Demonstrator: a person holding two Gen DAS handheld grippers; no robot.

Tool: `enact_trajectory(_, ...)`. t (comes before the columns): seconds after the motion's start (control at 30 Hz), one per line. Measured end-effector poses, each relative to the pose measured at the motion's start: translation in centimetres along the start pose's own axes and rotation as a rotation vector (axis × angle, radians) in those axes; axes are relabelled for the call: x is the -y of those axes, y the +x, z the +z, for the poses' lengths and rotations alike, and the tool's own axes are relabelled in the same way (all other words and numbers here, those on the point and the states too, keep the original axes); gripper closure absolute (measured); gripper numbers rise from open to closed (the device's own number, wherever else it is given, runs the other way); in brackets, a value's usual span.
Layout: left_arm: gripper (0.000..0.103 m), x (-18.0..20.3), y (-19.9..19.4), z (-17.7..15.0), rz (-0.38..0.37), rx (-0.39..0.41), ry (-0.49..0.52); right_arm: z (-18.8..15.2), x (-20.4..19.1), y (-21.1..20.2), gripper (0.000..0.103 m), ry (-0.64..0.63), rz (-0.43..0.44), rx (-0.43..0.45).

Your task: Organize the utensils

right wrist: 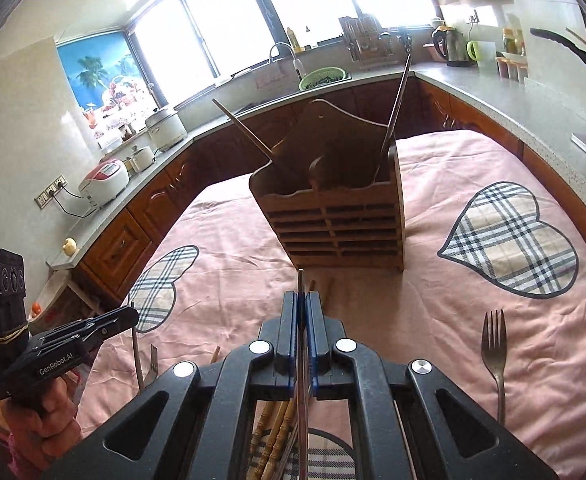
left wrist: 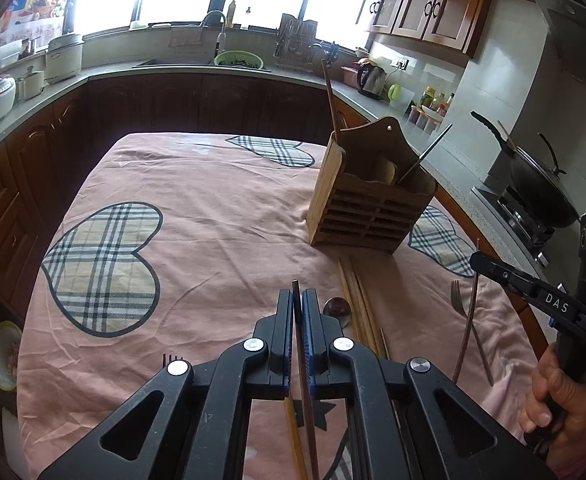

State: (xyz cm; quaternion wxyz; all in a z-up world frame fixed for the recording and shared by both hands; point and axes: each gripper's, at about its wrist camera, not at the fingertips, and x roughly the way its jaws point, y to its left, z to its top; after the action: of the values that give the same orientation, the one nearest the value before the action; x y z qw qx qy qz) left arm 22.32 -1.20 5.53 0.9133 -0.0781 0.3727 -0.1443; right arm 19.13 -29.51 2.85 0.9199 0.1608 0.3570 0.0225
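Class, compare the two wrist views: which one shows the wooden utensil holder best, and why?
The right wrist view: the wooden utensil holder stands central, facing the camera, slatted front and compartments plain. The left wrist view shows the same holder off to the right and turned at an angle.

Both wrist cameras look forward and down along their fingers, sharing the nearby wooden holder.

Both tools are matte black: the left hand-held gripper and right hand-held gripper have blue-edged pads and round silver screws. White lettering marks their sides; a rubber band circles one handle.
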Motion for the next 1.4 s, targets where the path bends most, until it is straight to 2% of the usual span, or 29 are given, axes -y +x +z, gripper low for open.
enact_trajectory(0.23,0.1,0.5,-3.8,-0.5,-0.007,0.059,0.007,-0.1,-0.5,-3.5,0.099,-0.007,0.002,0.057)
enact_trajectory(0.53,0.1,0.7,-6.7,-0.6,-0.016,0.112,0.003,-0.1,-0.6,-6.6,0.099,-0.012,-0.005,0.124)
enact_trajectory(0.83,0.1,1.0,-8.1,0.1,-0.026,0.15,0.01,0.5,-0.3,-8.4,0.099,-0.005,-0.004,0.174)
enact_trajectory(1.4,0.1,1.3,-8.4,2.9,-0.039,0.21,0.019,2.6,0.0,-8.5,0.099,-0.004,-0.005,0.224)
